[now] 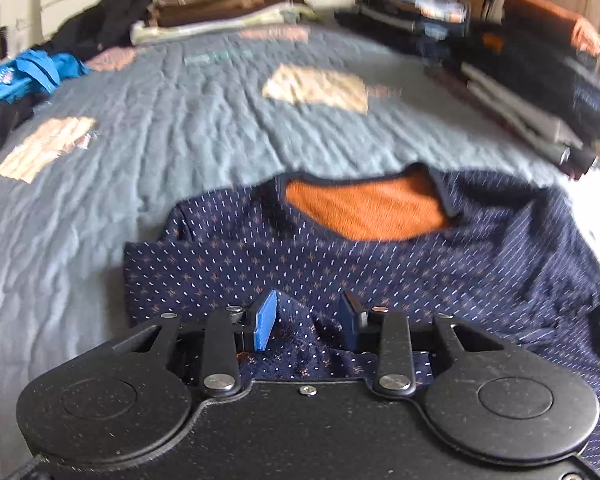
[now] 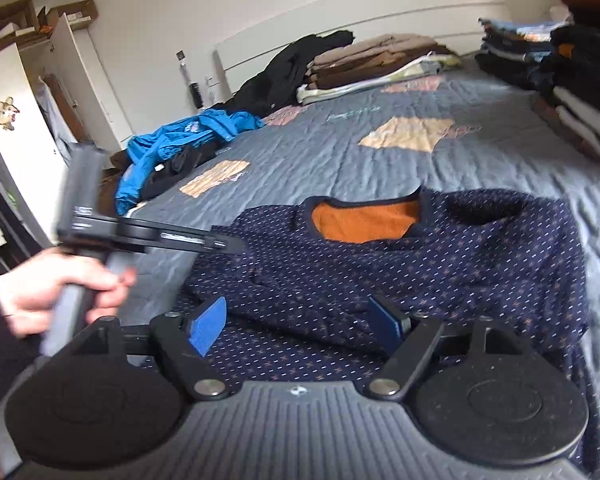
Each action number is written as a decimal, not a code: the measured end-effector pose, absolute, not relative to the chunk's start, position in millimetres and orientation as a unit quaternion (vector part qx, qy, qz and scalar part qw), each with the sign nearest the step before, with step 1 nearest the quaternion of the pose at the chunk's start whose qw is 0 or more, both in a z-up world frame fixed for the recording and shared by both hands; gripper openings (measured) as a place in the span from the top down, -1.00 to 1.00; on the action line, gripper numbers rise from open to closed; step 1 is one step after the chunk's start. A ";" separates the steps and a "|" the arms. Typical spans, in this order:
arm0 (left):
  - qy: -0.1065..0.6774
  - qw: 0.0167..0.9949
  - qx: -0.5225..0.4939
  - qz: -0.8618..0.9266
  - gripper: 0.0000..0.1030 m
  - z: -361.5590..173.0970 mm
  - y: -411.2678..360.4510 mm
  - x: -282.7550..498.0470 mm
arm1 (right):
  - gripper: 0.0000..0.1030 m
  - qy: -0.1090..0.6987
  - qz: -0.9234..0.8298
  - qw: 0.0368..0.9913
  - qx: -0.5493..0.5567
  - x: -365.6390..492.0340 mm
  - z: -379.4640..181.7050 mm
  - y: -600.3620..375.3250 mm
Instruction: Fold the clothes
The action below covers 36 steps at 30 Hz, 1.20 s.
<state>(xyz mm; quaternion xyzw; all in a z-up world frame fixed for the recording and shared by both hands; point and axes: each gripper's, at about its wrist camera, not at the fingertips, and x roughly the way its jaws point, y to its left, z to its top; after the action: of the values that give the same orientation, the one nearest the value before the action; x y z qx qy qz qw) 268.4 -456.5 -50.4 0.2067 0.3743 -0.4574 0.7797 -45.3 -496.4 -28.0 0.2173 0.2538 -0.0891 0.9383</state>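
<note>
Sweater [image 2: 440, 264] lay spread on bed [image 1: 180, 140], unfolded. Left gripper [image 1: 308, 320] half closed, hem bunched between jaws; grip uncertain. Right gripper [image 2: 304, 320] wide open, empty. Stacks [image 2: 580, 92] done; blue pile [image 2: 172, 148] left.

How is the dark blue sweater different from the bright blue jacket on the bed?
The sweater is dark navy with tiny dots and an orange lining at the neck; the jacket is plain bright blue. The sweater is spread out fairly flat near the tongs; the jacket lies crumpled in a heap at the bed's far left edge. The left tongs have a bunched fold of the sweater between them; nothing touches the jacket. Both lie on the grey quilt, not yet folded.
</note>
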 end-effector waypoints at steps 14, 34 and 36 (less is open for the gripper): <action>0.415 0.756 0.201 -0.464 0.90 -53.6 -457.9 282.2 | -0.54 0.243 -0.082 0.941 0.220 -48.5 -20.4 -494.7; 0.441 0.688 0.194 -0.542 0.01 -50.4 -337.2 254.5 | -0.59 0.267 -0.067 0.935 0.225 -45.7 -23.8 -495.0; 0.442 0.698 0.149 -0.544 -0.03 -43.2 -335.2 266.5 | -0.59 0.265 -0.068 0.934 0.227 -45.9 -23.6 -495.7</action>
<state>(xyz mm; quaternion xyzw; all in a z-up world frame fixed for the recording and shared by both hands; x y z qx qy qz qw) 266.5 -335.2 -43.2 0.1487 0.4418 -0.5436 0.6979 -45.9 -495.6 -23.6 0.2272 0.2655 -0.0682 0.9345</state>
